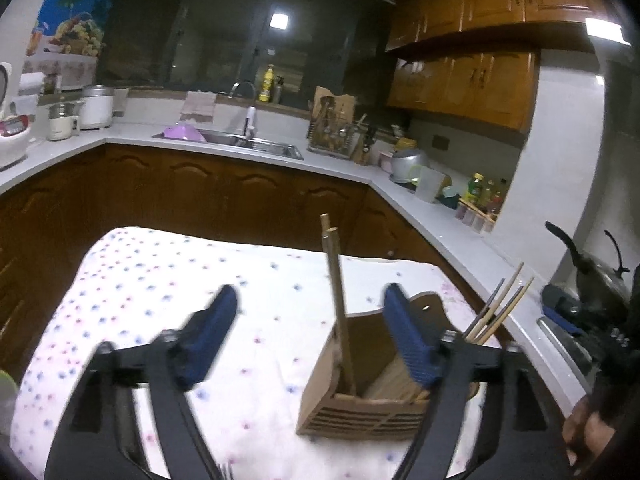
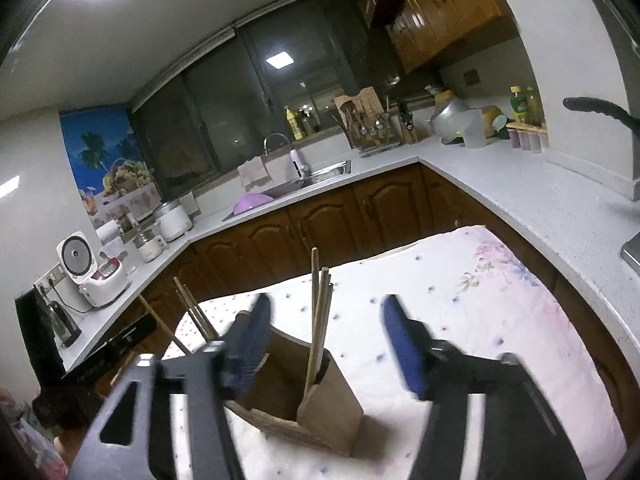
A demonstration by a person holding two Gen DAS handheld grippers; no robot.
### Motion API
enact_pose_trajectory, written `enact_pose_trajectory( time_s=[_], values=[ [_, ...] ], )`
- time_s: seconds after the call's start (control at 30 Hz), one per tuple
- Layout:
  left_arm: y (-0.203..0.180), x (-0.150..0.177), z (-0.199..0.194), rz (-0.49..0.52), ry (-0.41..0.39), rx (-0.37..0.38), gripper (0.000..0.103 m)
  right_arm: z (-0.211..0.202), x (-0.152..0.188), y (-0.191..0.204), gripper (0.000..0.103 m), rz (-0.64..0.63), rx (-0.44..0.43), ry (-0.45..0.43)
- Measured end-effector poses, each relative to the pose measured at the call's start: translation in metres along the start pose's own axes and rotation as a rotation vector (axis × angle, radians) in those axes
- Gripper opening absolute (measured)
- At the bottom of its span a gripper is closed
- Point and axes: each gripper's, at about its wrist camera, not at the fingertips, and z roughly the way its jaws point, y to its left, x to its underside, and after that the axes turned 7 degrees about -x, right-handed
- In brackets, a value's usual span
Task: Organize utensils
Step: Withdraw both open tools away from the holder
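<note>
Tool state: the left tool [image 1: 310, 336] stands wide, blue ribbed pads apart, nothing pressed between them. The right tool [image 2: 324, 342] is likewise wide and holds nothing. No earlier view is available, so only the present spread is stated.

Task item location: the wooden utensil holder [image 1: 360, 396] sits on the bench under a flower-print cloth [image 1: 160, 280], just ahead of both tools. In the left wrist view the left tool's right finger overlaps the holder's back panel; contact cannot be confirmed. Several chopsticks [image 1: 338, 300] stand upright in one compartment. A second bundle of chopsticks [image 1: 500, 308] shows beyond that finger; what supports it cannot be told.

Hazards:
- The holder is light, boxy plywood on soft cloth. A finger catching its rim during withdrawal would probably tip it or drag it.
- The upright chopsticks lean against one wall. A sideways knock could scatter them over the cloth.
- The cloth is loose fabric and may bunch under a pushed base.

Materials and shapes: the holder has flat brown panels, a slotted front and a curved rear panel with a hanging hole. The chopsticks are slender, pale wood or bamboo. The tool fingers are matte black with ridged blue pads.
</note>
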Motion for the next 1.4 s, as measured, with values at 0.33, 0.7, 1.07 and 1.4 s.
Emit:
enact_pose_trajectory(
  time_s=[0.33,0.7,1.07,1.4],
  values=[
    [0.017,0.014,-0.022,-0.013,0.030,-0.041,0.096,-0.015,0.011,0.011,0.088,-0.007,-0.031,0.011],
    [0.026,0.023,-0.078,-0.020,-0.007,-0.041,0.100,-0.044,0.021,0.027,0.100,-0.021,-0.059,0.003],
    [0.024,0.060,-0.148,0.065,-0.069,-0.084,0.103,-0.088,0.053,0.054,0.102,-0.090,-0.070,0.016],
    [0.026,0.067,-0.202,0.125,-0.118,-0.096,0.103,-0.132,0.060,0.089,0.102,-0.206,-0.085,0.014]
  ],
)
